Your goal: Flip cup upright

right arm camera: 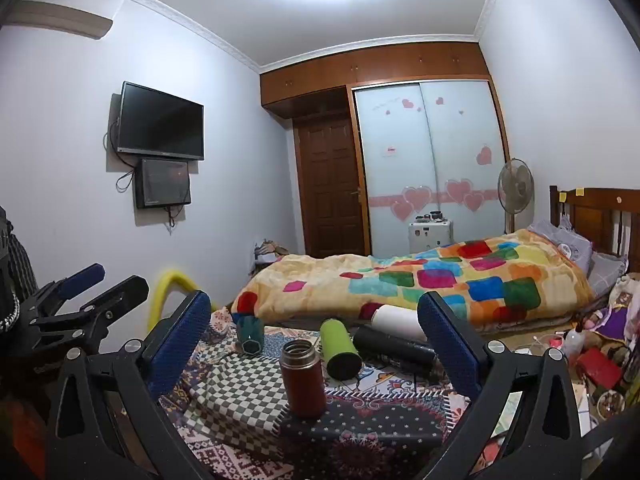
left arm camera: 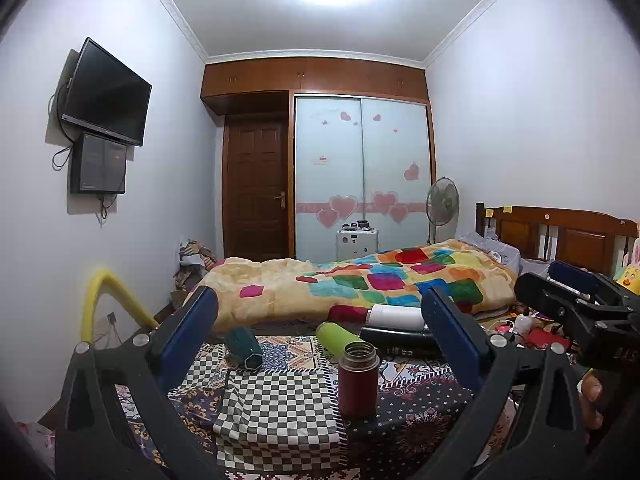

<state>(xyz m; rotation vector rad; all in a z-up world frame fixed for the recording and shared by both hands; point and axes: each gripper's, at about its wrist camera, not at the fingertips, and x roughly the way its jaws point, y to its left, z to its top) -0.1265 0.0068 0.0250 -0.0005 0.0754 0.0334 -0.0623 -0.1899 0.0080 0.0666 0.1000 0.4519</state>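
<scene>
writing: none legible | red cup (left arm camera: 358, 380) upright, frame centre, patterned cloth (left arm camera: 276, 412) | left hand-held gripper (left arm camera: 320, 340) apart | right hand-held gripper (right arm camera: 314, 340) apart | bed (left arm camera: 360, 280) behind

A surface draped in patchwork cloth (right arm camera: 248, 396), part checkered and part floral, carries five vessels. A dark red metal flask (right arm camera: 303, 378) stands upright, mouth open. Behind it lie a lime green bottle (right arm camera: 340, 350), a black cylinder (right arm camera: 394, 350), a white cylinder (right arm camera: 398, 320) and a teal hexagonal cup (right arm camera: 249, 334).
</scene>
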